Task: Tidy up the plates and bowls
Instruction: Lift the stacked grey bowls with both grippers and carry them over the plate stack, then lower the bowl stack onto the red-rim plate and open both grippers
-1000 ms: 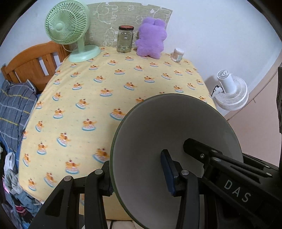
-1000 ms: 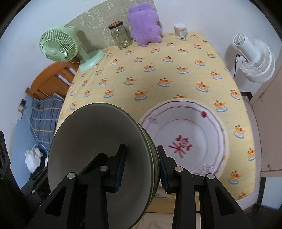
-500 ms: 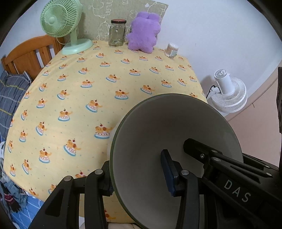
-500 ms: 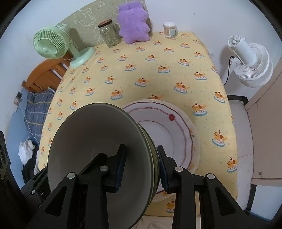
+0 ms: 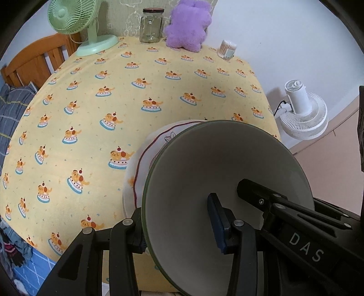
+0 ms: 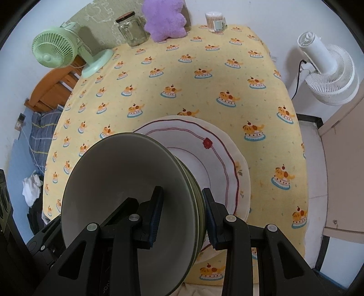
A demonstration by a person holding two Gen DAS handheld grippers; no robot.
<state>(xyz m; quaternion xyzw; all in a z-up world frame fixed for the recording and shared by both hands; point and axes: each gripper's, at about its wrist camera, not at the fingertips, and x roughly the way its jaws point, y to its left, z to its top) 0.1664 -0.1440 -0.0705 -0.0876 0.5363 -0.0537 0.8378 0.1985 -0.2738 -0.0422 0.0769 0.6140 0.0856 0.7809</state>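
Gripping a stack of grey-green glazed bowls [image 6: 127, 195] by opposite sides of its rim, the two black grippers fill the lower part of both views. In the right wrist view the right gripper [image 6: 182, 214] has one blue-padded finger inside the top bowl and the other against the outer walls of the nested stack, jaws narrowed onto the rims. In the left wrist view the left gripper [image 5: 177, 227] clamps the same stack [image 5: 223, 182] in the same way, one pad inside the bowl at centre bottom and the other behind the rim at lower left; the right gripper [image 5: 295, 227], marked with white letters, reaches in from the lower right. The stack is tilted and hangs over a large white ceramic plate with a dark red wavy line and a red flower [image 6: 204, 154], which lies on the yellow tablecloth printed with small cartoon cakes [image 6: 182, 79] near the bottom centre of the frame; whether the bowls touch the plate cannot be told. Along the top edge stand a mint-green desk fan [image 6: 59, 50], a clear glass jar with a dark lid [image 6: 132, 29], a purple plush toy [image 6: 166, 20] and a small tub of cotton swabs [image 6: 215, 21]. A white floor fan [image 6: 327, 68] stands at the upper right, off the table.
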